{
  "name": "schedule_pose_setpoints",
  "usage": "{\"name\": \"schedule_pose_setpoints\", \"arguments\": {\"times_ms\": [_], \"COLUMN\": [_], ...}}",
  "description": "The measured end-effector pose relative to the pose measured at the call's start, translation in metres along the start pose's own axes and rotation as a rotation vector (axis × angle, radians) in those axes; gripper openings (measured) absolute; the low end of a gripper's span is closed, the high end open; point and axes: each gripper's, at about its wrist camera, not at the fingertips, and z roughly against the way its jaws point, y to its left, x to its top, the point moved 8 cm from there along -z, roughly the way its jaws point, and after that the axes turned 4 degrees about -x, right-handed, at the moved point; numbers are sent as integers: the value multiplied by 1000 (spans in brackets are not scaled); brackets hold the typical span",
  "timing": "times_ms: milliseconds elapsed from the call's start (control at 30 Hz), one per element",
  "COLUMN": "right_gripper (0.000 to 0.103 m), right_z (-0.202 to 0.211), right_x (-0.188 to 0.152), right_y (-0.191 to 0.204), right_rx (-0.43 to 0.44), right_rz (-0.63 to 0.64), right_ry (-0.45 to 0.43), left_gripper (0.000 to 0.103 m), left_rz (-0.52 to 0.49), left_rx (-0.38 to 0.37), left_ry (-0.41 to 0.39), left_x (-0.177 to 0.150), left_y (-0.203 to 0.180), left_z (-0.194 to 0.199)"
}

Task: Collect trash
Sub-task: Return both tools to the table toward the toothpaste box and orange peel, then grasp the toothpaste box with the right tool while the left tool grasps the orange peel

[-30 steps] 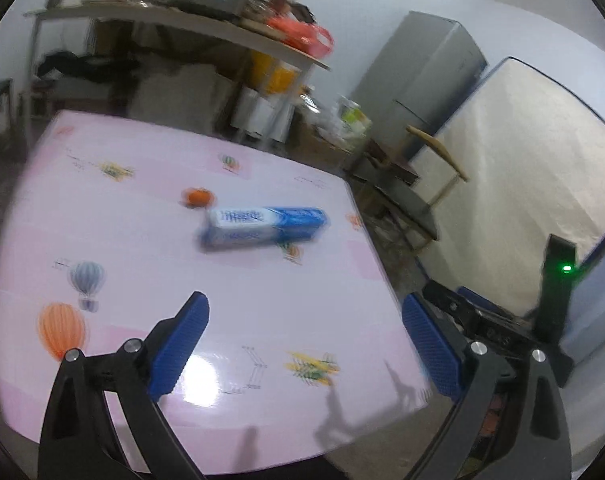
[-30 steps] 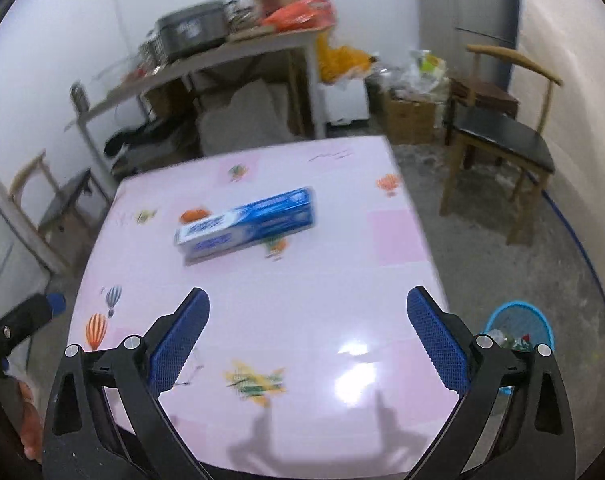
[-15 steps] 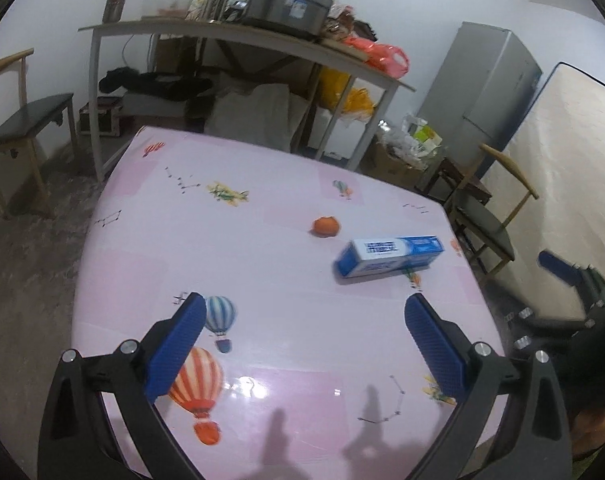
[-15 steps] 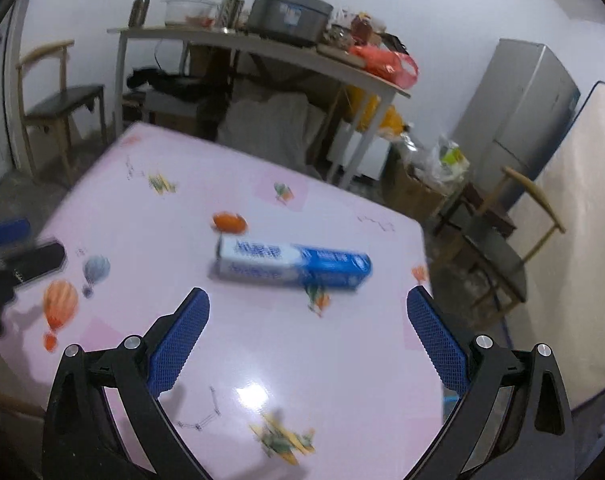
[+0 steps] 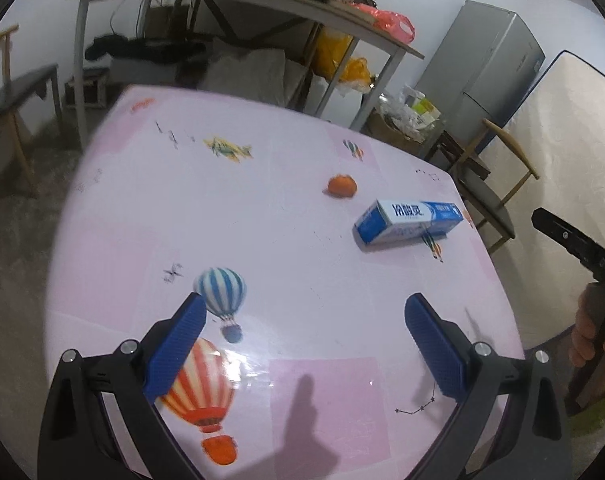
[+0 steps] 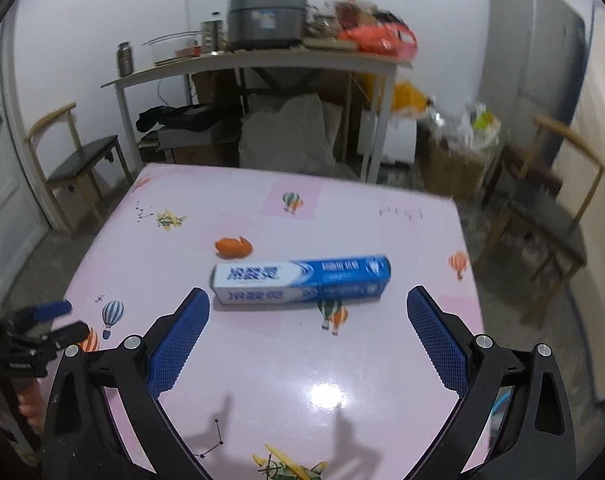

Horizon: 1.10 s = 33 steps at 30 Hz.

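A blue and white toothpaste box lies on the pink table; it also shows in the right wrist view. An orange peel lies just behind it, and shows in the right wrist view too. My left gripper is open and empty above the table's near side, left of the box. My right gripper is open and empty, hovering just in front of the box with its jaws wide of both ends.
Wooden chairs stand right of the table and one at the left. A cluttered shelf table, a fridge and a mattress stand behind. The left gripper shows at the left edge.
Both grippers swung round to face the table squarely. The right gripper has come closer to the box. Both stay open; the box and peel have not moved.
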Motion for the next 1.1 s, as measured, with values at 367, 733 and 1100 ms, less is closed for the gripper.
{"name": "schedule_pose_setpoints", "arguments": {"times_ms": [367, 733, 1100], "right_gripper": [79, 78, 82], "right_z": [-58, -113, -164], "right_x": [0, -26, -22], "right_y": [-25, -33, -30], "right_rx": [207, 385, 282], "right_rz": [-225, -715, -891], "right_ry": [173, 366, 431], "left_gripper": [97, 87, 53], "left_rz": [79, 57, -61], "left_rx": [-73, -72, 31], "left_ry": [9, 101, 236], "left_x": [13, 115, 126], "left_y": [-6, -20, -40], "left_z": [-30, -110, -213]}}
